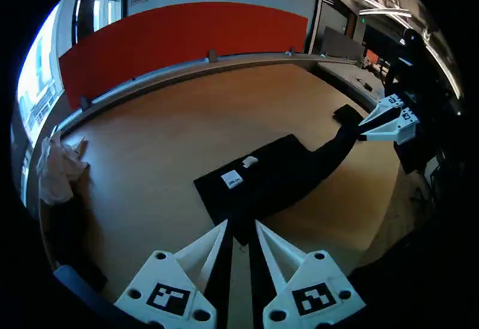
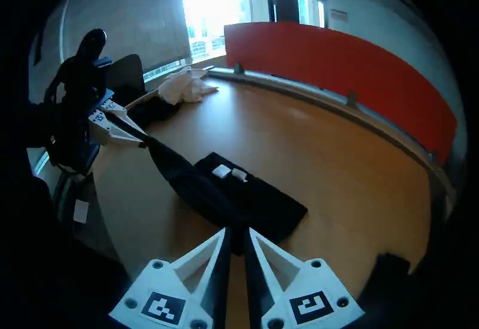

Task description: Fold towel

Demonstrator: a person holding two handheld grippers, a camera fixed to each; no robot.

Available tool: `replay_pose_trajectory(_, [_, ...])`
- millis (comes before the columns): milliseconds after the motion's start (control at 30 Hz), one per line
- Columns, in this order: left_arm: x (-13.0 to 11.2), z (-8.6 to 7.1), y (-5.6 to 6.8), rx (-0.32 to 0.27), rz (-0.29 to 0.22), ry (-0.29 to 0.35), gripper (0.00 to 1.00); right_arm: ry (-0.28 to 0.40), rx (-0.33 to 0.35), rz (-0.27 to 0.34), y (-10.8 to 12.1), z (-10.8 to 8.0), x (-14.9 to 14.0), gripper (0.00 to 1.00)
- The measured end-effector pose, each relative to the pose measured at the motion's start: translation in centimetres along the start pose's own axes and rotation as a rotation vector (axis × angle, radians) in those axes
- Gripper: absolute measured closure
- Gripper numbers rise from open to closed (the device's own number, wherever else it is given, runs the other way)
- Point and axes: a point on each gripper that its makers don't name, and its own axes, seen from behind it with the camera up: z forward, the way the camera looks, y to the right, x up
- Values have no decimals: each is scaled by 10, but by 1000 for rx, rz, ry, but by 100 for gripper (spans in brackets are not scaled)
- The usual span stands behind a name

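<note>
Left tongs [image 1: 242, 226]: were seen clenched in the left gripper view, a corner of the towel [image 1: 269, 176] being pinched between both fingers.
Right tongs [image 2: 238, 232]: were likewise seen clenched on the towel in the right gripper view. In the left gripper view they were shown farther off, at the right, gripping a raised end of the same cloth.
Towel: black. One edge was held up and stretched as a taut band between the two tongs. The remainder was laid flat on the surface, roughly midway between them.
Tags [image 1: 232, 179]: two small white patches were observed side by side on the upper face of the flat part of the towel.
Surface [image 1: 179, 125]: a broad tan wooden top, on which the towel was carried near the edge closest to the tongs.
Pale cloth [image 1: 57, 170]: a crumpled whitish heap was seen at a far edge of the surface, well apart from the towel.
Red partition [image 1: 179, 35]: a long upright panel was set along the rear edge of the surface.
Window [image 2: 212, 5]: a bright pane was recorded beyond the pale cloth.
</note>
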Motion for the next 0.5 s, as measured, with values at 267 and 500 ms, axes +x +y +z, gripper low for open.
replay_pose_trajectory(267, [7,21,-9,14,-3,2,84,-15,-21,21,18,19,1,87])
replay_pose_trajectory(500, [8,43,-18,25,-18,-7,84,-37,-32,36,34,36,-5,87])
